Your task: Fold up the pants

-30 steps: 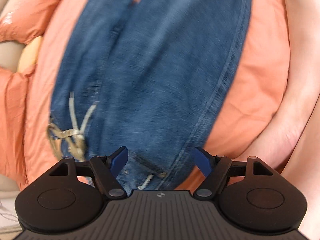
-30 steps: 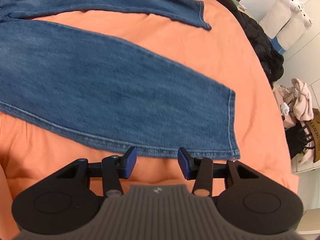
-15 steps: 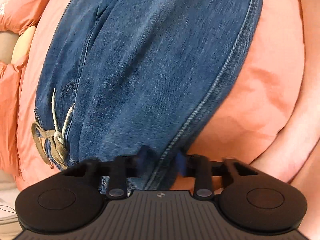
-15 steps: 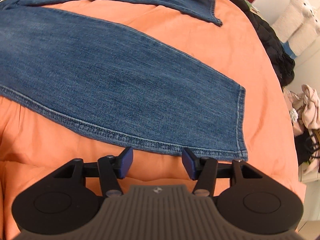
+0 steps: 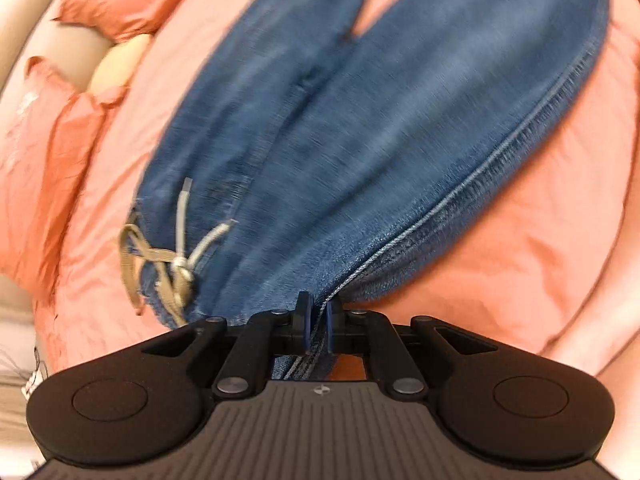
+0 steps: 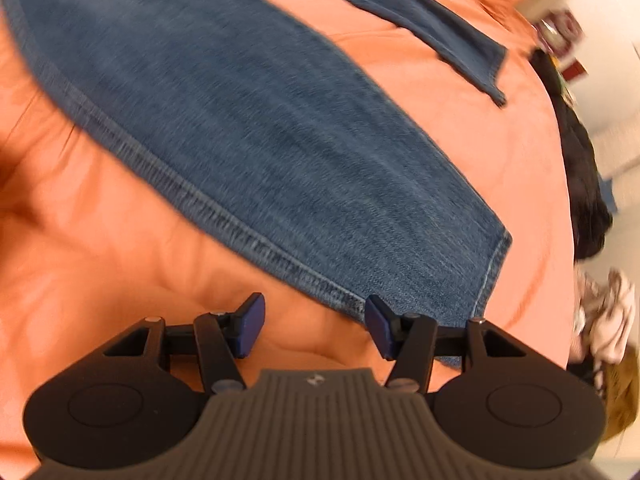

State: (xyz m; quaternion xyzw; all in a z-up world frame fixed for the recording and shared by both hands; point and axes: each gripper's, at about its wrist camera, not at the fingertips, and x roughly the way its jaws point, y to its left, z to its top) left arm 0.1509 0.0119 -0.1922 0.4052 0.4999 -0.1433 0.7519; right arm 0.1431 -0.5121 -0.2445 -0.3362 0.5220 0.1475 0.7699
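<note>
orange bedspread (image 6: 120,280), white wall (image 6: 612,92), dark clothes pile (image 6: 580,184)

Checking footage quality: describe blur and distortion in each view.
Left wrist: jeans and drawstring motion-smeared, left hand-held gripper sharp. Right wrist: nearer pant leg streaked, right hand-held gripper crisp; fisheye bends the orange bedspread edges in both.

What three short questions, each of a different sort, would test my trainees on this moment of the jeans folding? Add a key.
1. True or false: the left gripper is shut on the jeans.
2. The right gripper is: A) shut on a hem, B) open beside the leg's seam edge, C) holding the drawstring.
3. Fill in: the jeans lie on an ___ bedspread.

Key: 1 true; 2 B; 3 orange.
</note>
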